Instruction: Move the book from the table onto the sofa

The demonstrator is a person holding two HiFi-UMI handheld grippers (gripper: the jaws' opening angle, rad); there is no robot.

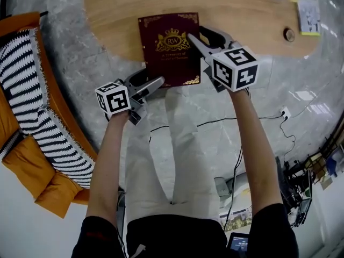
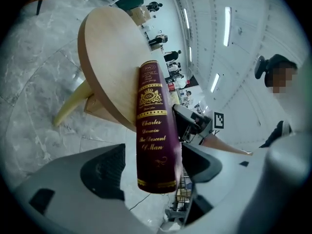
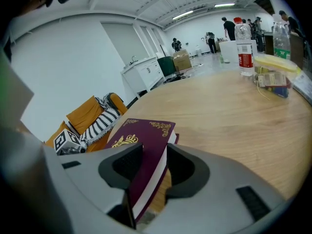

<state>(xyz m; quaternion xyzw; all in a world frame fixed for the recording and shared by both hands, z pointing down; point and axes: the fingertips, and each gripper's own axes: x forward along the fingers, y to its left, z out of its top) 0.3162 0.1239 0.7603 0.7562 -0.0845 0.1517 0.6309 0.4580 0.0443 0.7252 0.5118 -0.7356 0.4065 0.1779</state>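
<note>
A maroon book [image 1: 171, 47] with gold print lies on the round wooden table [image 1: 236, 20], its near end sticking out past the table's edge. My right gripper [image 1: 196, 34] is shut on the book's right edge; in the right gripper view the pads press on the cover and the underside of the book [image 3: 141, 140]. My left gripper [image 1: 152, 79] stands open at the near left corner. In the left gripper view the book's spine [image 2: 155, 130] stands between the jaws, with a clear gap to the left pad [image 2: 105, 172]. The orange sofa [image 1: 32, 117] is at the left.
A black-and-white striped blanket [image 1: 27, 85] lies over the sofa. Bottles [image 3: 245, 48] and a yellow-lidded box [image 3: 273, 72] stand at the table's far side, with papers [image 1: 309, 9] at its right. A cable [image 1: 215, 123] runs across the marble floor. People stand far off.
</note>
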